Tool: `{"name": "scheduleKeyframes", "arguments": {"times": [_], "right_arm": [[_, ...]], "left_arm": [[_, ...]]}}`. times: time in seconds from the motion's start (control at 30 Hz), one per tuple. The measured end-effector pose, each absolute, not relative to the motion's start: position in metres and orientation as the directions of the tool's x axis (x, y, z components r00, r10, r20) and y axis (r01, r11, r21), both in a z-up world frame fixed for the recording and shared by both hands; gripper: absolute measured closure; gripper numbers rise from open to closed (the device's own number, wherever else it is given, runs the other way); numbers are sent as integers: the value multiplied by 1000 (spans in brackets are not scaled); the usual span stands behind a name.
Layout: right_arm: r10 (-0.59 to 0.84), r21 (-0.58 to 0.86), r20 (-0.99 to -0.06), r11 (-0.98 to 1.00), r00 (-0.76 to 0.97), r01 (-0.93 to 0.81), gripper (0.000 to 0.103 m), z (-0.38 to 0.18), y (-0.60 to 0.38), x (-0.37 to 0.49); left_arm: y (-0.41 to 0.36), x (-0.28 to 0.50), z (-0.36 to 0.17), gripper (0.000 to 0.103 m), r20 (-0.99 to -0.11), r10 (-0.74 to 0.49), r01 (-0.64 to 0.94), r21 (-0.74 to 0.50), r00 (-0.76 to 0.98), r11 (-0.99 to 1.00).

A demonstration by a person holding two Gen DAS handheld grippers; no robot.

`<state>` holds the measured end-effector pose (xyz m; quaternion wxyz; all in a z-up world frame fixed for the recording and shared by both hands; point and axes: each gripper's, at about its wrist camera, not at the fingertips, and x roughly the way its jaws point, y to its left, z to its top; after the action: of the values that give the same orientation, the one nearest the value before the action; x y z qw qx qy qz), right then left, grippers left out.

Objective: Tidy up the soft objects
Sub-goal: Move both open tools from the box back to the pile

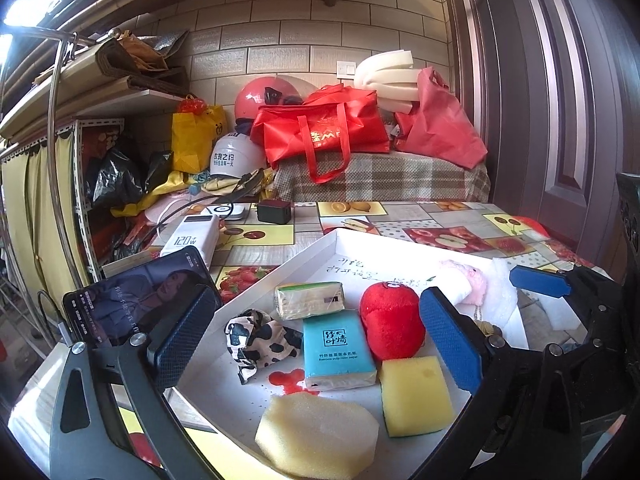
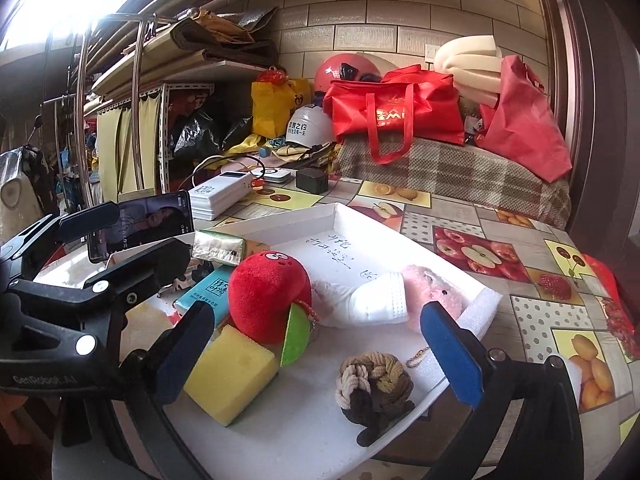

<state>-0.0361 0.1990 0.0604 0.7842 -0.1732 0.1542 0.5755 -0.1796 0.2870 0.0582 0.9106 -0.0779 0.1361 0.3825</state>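
We have both tools hanging over the near edge of the white tray (image 1: 308, 258), and neither has hold of anything: the left gripper (image 1: 320, 344) stands with its jaws spread as wide as they go, and so does the right gripper (image 2: 320, 354), nothing pressed between the pads of either. The soft things all lie inside the tray: a red plush toy (image 2: 266, 294) near the middle, a square yellow sponge (image 2: 230, 376) just in front of it and touching it, a blue tissue pack (image 1: 338, 354) to its left, a rounded sponge (image 1: 316, 434) at the near edge, a cow-print cloth (image 1: 256, 338) at the left, a knotted rope ball (image 2: 374, 380) at the near right, and a pink fluffy toy (image 2: 434, 294) at the right rim. We judge this a pause between picks, with a fresh item to be chosen. The next move calls for lowering one gripper around a single object, probably the sponge or rope ball nearest the jaws, without dragging its neighbours.
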Motion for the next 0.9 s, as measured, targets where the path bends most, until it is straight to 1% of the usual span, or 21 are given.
{"name": "scheduleKeyframes", "arguments": {"times": [0.1, 0.27, 0.53, 0.63, 0.9], "right_arm": [[853, -91, -419, 300, 310, -950, 0, 62, 194, -35], [860, -89, -357, 357, 365, -930, 0, 67, 182, -36], [851, -45, -379, 377, 365, -925, 0, 66, 155, -34], [862, -37, -354, 375, 363, -926, 0, 67, 136, -35], [837, -6, -364, 437, 409, -900, 0, 70, 94, -10]], "left_arm": [[286, -183, 59, 0, -293, 687, -728, -47, 665, 684], [286, -192, 60, 0, -268, 694, -732, -75, 669, 677], [277, -189, 61, 0, -267, 698, -732, -47, 665, 679], [266, -187, 60, 0, -271, 692, -725, -31, 669, 688], [229, -173, 60, 0, -291, 630, -654, 18, 720, 756]]}}
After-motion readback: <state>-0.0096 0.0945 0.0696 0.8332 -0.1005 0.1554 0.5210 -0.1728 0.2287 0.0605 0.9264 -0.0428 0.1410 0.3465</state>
